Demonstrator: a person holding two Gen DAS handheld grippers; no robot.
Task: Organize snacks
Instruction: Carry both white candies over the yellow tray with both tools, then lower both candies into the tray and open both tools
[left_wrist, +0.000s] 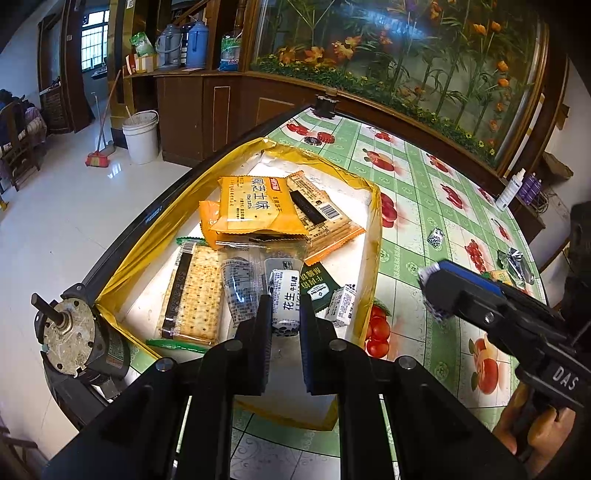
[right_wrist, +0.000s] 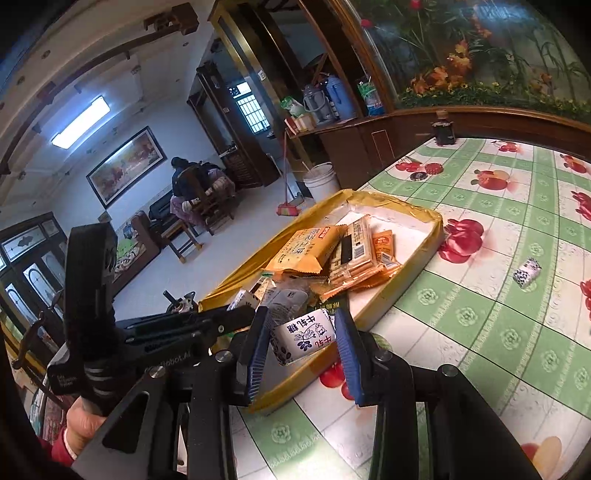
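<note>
Left tool (left_wrist: 285, 314) grips a white peanut candy (left_wrist: 285, 308) between its fingers, held over the near end of the yellow-edged tray (left_wrist: 373, 229). Right tool (right_wrist: 303, 341) clamps a white milk candy (right_wrist: 303, 338) just short of the tray's near corner. One loose candy (right_wrist: 526, 272) lies on the tabletop (right_wrist: 480, 314), ahead and to the right of the right tool.
</note>
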